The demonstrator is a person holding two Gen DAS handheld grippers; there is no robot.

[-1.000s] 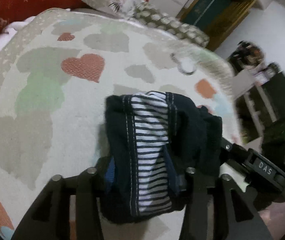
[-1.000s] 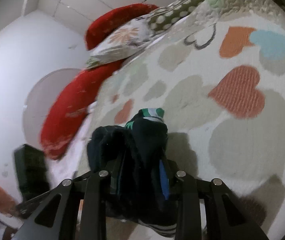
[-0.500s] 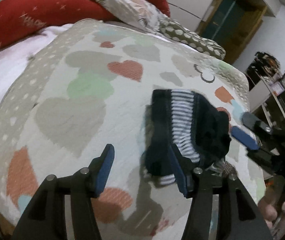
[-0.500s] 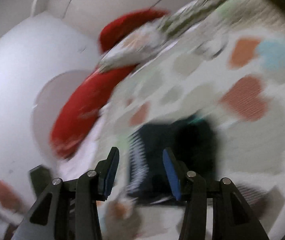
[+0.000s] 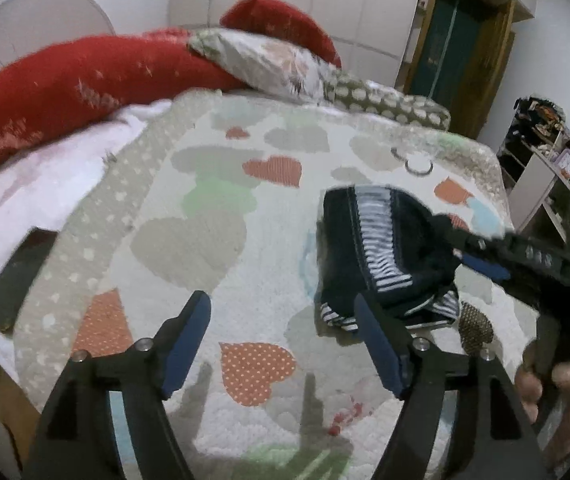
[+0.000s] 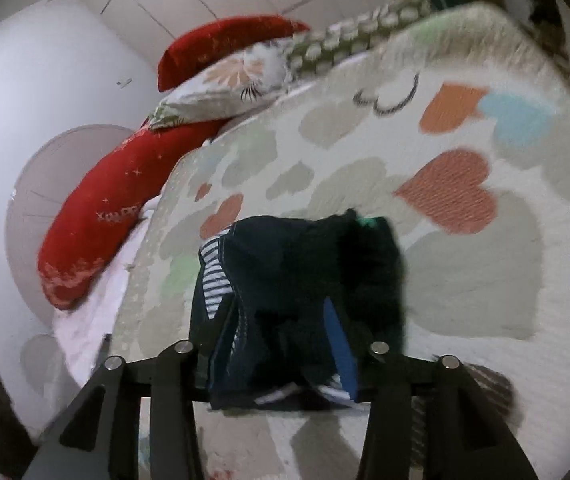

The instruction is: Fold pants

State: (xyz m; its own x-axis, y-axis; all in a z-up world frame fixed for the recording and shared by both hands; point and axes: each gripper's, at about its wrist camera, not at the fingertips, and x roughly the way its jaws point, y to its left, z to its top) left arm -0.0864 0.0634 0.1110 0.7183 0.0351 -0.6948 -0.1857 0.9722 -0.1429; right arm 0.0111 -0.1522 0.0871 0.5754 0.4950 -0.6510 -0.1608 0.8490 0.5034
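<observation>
The pants [image 5: 381,256] lie as a small dark bundle with a striped lining on the bed [image 5: 213,240], toward its right edge. The bundle's long axis seems to run from the near edge away toward the pillows [image 5: 277,60]. The right tool [image 6: 285,344] is nearer: the cloth sits between its jaws, though whether the pads press it cannot be told. The left tool [image 5: 281,336] stands to the bundle's left, empty, its jaws opening, with the bundle just beyond its right finger.
</observation>
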